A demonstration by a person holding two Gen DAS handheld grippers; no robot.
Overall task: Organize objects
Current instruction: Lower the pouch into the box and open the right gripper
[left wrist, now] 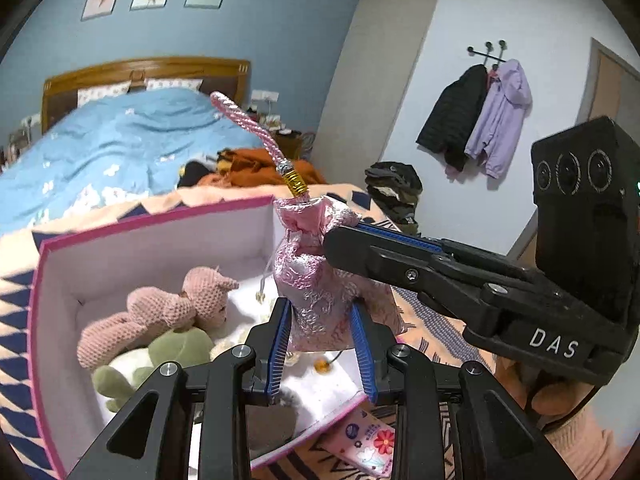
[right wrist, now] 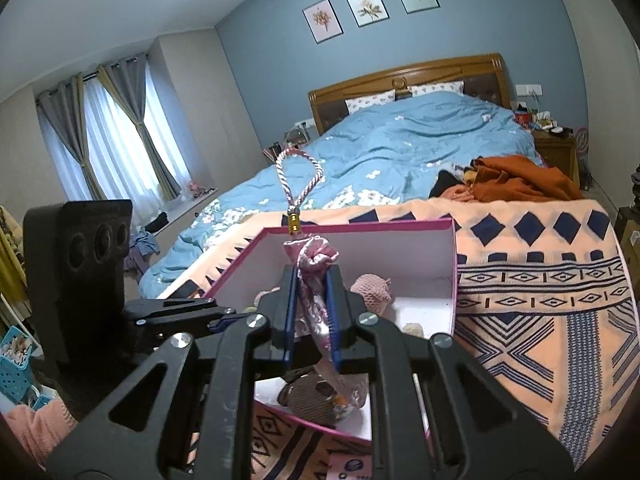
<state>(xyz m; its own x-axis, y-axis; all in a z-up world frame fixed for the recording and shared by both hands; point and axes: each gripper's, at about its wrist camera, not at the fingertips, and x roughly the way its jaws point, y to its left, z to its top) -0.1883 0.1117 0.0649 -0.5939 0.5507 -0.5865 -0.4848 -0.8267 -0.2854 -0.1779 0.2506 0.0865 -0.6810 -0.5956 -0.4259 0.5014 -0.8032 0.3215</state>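
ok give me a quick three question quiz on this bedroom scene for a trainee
1. True or false: both claws grip the pink pouch.
2. Which toy lies in the pink-edged box? A) pink knitted bear B) yellow duck C) red car
3. What tops the pouch above the gold bead?

Key: 1 true, left claw low on it, right claw near the neck. 2 A. 3 A pink cord loop.
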